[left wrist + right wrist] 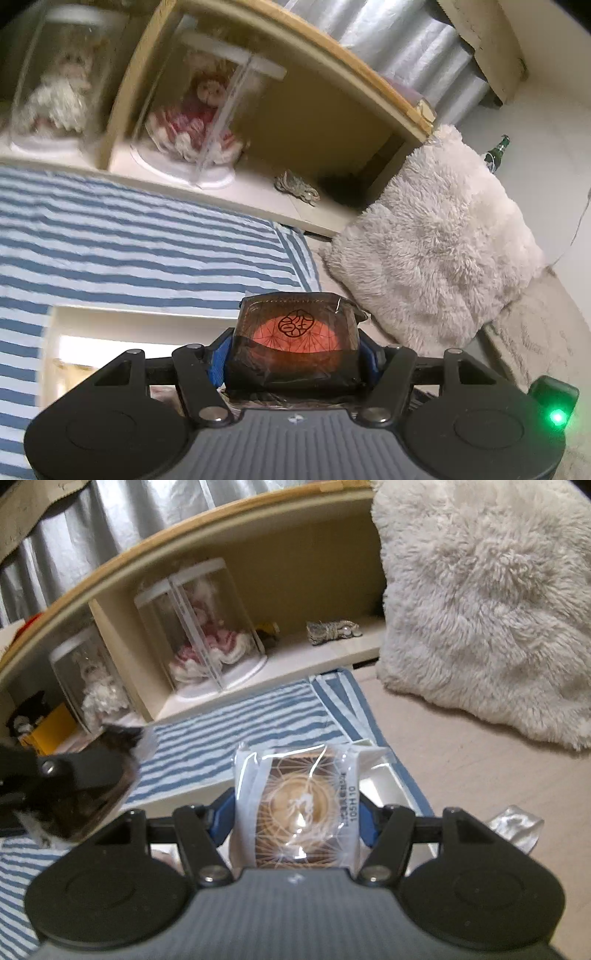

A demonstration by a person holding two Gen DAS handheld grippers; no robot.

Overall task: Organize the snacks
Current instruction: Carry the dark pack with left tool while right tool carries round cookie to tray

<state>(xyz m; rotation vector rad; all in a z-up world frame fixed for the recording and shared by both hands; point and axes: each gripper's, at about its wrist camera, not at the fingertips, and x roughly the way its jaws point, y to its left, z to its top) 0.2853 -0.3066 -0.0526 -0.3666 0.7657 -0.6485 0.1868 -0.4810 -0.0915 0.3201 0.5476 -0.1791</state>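
My left gripper (295, 354) is shut on a dark snack packet (295, 339) with an orange round print, held above the blue-and-white striped cloth (129, 251). A white box (110, 332) lies on the cloth below it, partly hidden. My right gripper (297, 812) is shut on a white wrapped snack (299, 805) with a brown round print. Behind it shows the corner of the white box (380, 775). The left gripper with its dark packet (74, 786) shows at the left of the right wrist view.
A low wooden shelf (332, 85) holds two dolls under clear covers (195, 118) and a small bundle (297, 186). A fluffy white cushion (436, 243) leans at the right. A clear crumpled wrapper (515, 825) lies on the floor. A green bottle (498, 149) stands far right.
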